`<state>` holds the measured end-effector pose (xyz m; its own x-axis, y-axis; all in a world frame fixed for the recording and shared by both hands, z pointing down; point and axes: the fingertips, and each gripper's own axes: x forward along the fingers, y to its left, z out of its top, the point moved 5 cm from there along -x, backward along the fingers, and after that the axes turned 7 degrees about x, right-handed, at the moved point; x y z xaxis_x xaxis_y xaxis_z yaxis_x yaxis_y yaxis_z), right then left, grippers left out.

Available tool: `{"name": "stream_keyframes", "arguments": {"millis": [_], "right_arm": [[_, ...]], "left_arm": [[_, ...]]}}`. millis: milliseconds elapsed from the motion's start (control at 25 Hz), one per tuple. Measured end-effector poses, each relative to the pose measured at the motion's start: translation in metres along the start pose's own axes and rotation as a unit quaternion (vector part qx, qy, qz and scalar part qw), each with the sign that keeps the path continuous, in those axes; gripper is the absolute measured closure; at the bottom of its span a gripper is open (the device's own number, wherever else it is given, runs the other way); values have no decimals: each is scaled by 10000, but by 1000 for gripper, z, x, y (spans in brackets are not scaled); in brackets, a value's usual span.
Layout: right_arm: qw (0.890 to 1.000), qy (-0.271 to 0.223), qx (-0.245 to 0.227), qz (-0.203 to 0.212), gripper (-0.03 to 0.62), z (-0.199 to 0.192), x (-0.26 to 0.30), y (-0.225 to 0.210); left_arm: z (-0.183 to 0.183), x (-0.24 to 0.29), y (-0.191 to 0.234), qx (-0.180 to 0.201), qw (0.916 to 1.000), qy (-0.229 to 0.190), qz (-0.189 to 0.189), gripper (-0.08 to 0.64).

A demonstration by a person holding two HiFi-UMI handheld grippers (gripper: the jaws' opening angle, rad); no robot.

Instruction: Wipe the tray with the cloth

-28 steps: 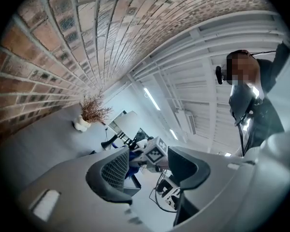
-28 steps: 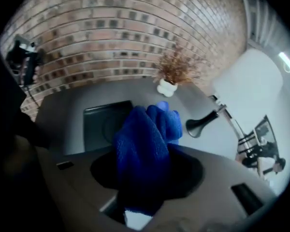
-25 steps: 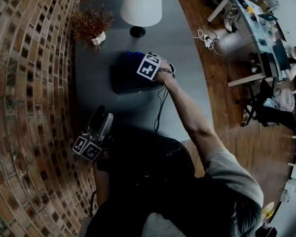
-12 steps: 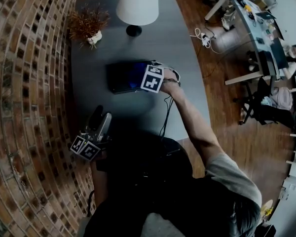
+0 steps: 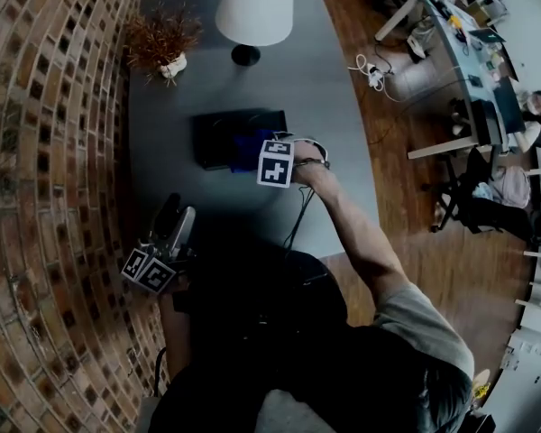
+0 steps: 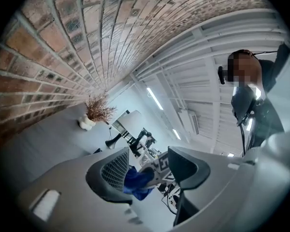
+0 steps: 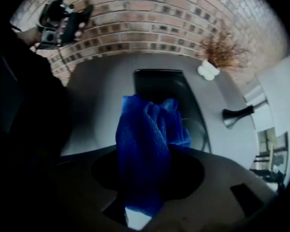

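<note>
A dark rectangular tray (image 5: pixel 215 138) lies on the grey table (image 5: pixel 325 88). My right gripper (image 5: pixel 260 154) points down at the tray's near right part, shut on a bunched blue cloth (image 5: pixel 246 148). Its jaws have just been closing further on the cloth. In the right gripper view the cloth (image 7: pixel 144 144) fills the gap between the jaws and hangs over the tray (image 7: pixel 157 83). My left gripper (image 5: pixel 173 222) hovers open with nothing in it at the table's near left edge, well away from the tray. Through the gap of the left gripper (image 6: pixel 150 170) the cloth (image 6: pixel 137 180) shows far off.
A white-shaded lamp (image 5: pixel 256 12) and a dried plant in a white pot (image 5: pixel 165 45) stand at the table's far end. A brick wall (image 5: pixel 45 152) runs along the left. Wooden floor (image 5: pixel 415 206), desks and chairs lie to the right.
My right gripper has carried the cloth across the tray toward me, from the far right part to the near right part. The left gripper has stayed put.
</note>
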<state>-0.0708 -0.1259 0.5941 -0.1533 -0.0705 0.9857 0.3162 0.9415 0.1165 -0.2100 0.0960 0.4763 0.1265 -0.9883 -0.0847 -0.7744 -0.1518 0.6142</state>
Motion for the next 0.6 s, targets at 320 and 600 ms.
{"name": "stream_keyframes", "arguments": {"millis": [320,600], "right_arm": [[9784,-630,1319,-1458,407,-21,-30,-106],[9833,548,-134,-1731,417,-24,11,-111]], "left_arm": [[-6,12,-7,-7,9997,119,-231,313],[1,9,-12,73,9998,59,-201,313]]}}
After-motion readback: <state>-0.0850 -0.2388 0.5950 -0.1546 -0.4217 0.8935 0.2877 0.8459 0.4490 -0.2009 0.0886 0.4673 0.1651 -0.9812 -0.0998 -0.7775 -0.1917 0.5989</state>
